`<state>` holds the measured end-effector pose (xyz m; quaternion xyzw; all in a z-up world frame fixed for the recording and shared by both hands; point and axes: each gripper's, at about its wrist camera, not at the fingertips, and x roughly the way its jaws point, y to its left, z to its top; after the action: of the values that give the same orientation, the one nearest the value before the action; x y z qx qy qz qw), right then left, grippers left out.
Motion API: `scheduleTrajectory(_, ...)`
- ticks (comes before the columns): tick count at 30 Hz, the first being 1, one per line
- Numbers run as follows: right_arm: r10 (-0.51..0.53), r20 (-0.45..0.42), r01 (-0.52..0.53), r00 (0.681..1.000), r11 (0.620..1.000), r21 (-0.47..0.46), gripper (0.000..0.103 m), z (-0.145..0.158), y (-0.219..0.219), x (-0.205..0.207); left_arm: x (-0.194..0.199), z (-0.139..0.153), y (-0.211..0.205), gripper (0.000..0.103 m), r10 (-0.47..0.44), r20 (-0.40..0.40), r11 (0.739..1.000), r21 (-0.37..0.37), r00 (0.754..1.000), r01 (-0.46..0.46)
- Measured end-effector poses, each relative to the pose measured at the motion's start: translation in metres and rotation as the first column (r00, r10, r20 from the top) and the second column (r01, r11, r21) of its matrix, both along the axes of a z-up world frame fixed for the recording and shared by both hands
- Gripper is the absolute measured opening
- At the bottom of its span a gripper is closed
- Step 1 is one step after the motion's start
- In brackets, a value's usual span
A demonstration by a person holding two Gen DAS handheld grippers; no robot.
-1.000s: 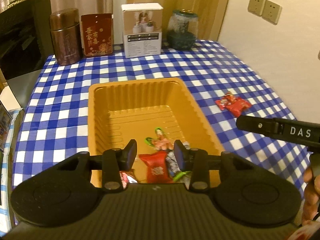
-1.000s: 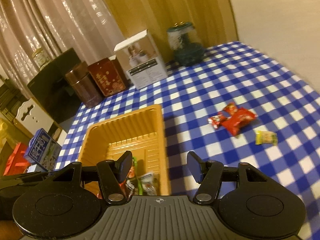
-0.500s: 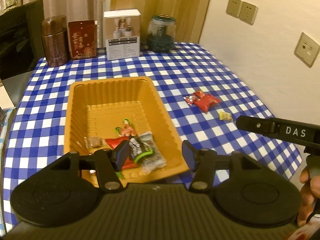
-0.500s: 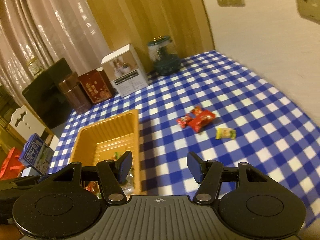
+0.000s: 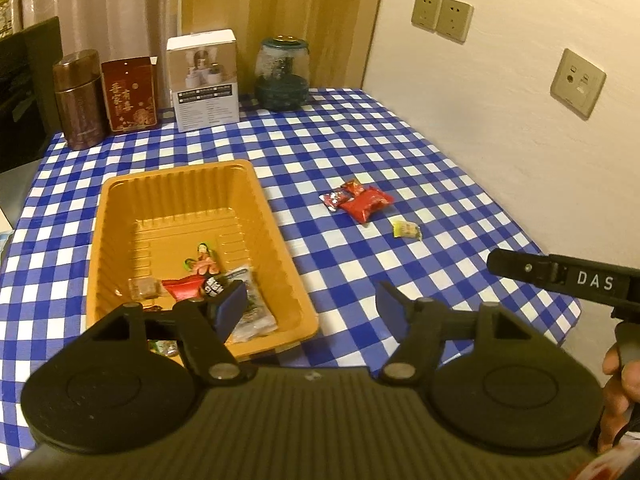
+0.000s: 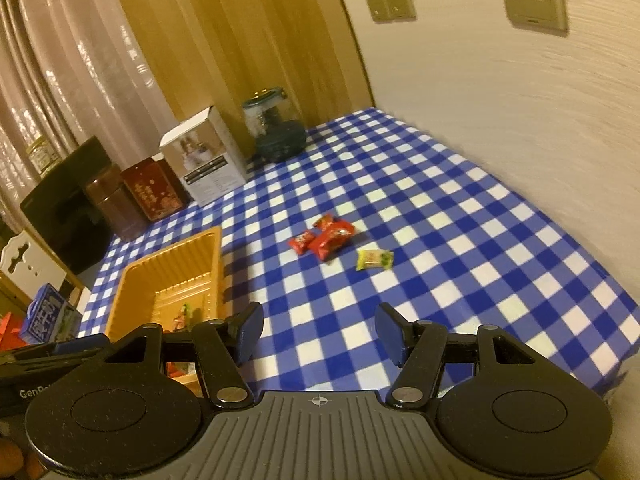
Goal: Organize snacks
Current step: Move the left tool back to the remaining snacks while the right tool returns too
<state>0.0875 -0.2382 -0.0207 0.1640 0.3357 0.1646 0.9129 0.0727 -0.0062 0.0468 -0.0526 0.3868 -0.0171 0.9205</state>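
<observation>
I am looking into a home, likely a dining corner: a table under a blue-and-white checked cloth (image 5: 360,152) stands against a cream wall with sockets (image 5: 442,16) at two o'clock. At twelve o'clock I see sheer curtains (image 5: 100,8), wood panelling (image 5: 280,8), a tea tin (image 5: 129,94) and a glass jar (image 5: 283,74).

1. white letters "das" stand on the black bar of the right gripper (image 5: 560,280) at the right edge of the left wrist view.
2. pale letters "genr", cut off by a black disc, stand on the dark body of the left gripper (image 6: 36,380) at the lower left of the right wrist view.
3. gold chinese characters "吾家有喜" stand on the front of the red tin (image 5: 129,100) at the back of the table.
4. print on the white box (image 5: 203,80), the blue carton (image 6: 48,320) and the snack wrappers is too small to read.
</observation>
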Motion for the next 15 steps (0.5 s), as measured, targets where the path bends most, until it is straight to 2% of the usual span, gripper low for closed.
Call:
scheduleTrajectory(2,-0.007,-0.002,0.007,1.000,1.000,-0.002,0.062,-0.001,-0.005,-0.001,0.001,0.000,-0.004,0.072,-0.009,0.001,1.000,0.000,1.000,0.009)
scheduleTrajectory(15,-0.048,-0.022,0.048,0.999,0.999,-0.011,0.062,-0.015,-0.027,0.009,0.022,-0.006,-0.019,0.074,-0.046,-0.001,0.999,0.013,0.999,0.046)
